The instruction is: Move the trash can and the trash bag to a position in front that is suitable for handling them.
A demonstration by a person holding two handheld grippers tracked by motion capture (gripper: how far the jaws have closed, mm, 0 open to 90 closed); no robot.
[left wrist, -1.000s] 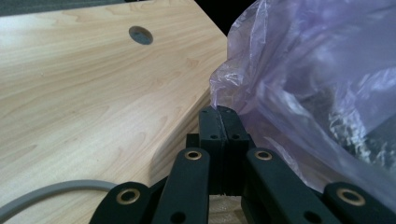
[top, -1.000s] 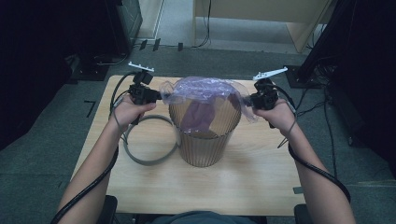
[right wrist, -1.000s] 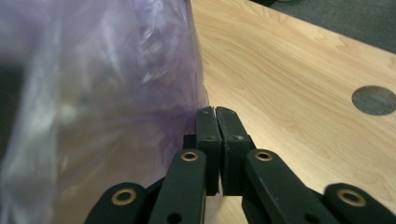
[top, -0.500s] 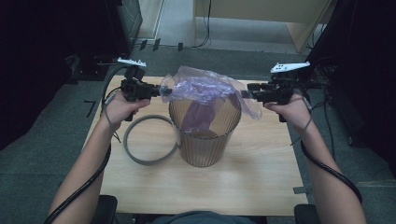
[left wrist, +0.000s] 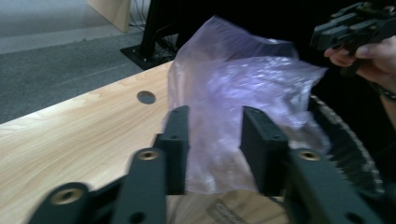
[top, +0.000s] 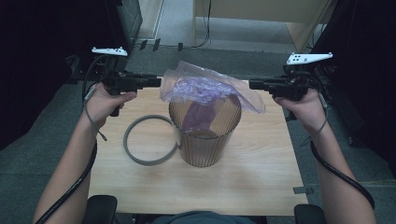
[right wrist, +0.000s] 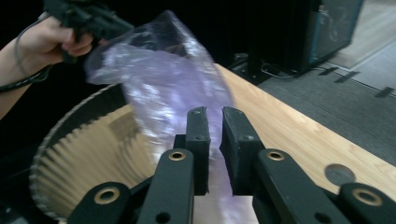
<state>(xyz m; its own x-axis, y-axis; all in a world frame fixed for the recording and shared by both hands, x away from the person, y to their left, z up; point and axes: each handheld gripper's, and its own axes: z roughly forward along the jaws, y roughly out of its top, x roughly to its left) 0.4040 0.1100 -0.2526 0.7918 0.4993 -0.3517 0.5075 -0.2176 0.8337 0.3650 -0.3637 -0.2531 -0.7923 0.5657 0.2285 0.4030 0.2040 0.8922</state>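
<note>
A crumpled purple plastic bag [top: 205,86] lies loosely over the mouth of a ribbed brown bin [top: 203,144] at the middle of the table. My left gripper [top: 158,83] is level at the bag's left edge. Its jaws have just been opening and stand apart, with the film [left wrist: 243,79] beyond them and not pinched. My right gripper [top: 251,85] hovers just off the bag's right flap. Its jaws have just been closing to a thin slit [right wrist: 214,123]. Purple film [right wrist: 159,70] shows through the slit, and nothing is seen clamped. The bin's rim [right wrist: 93,140] lies below.
A grey ring [top: 127,142] lies flat on the wooden table [top: 261,177], touching the bin's left side. The tabletop has a round hole [left wrist: 146,97] near its far edge. Dark stands and cables sit on the floor beyond the table.
Both hands rose and moved apart. Both grippers let go of the bag's edges, and the bag now sits puffed up on the bin. The right jaws then drew together again.
</note>
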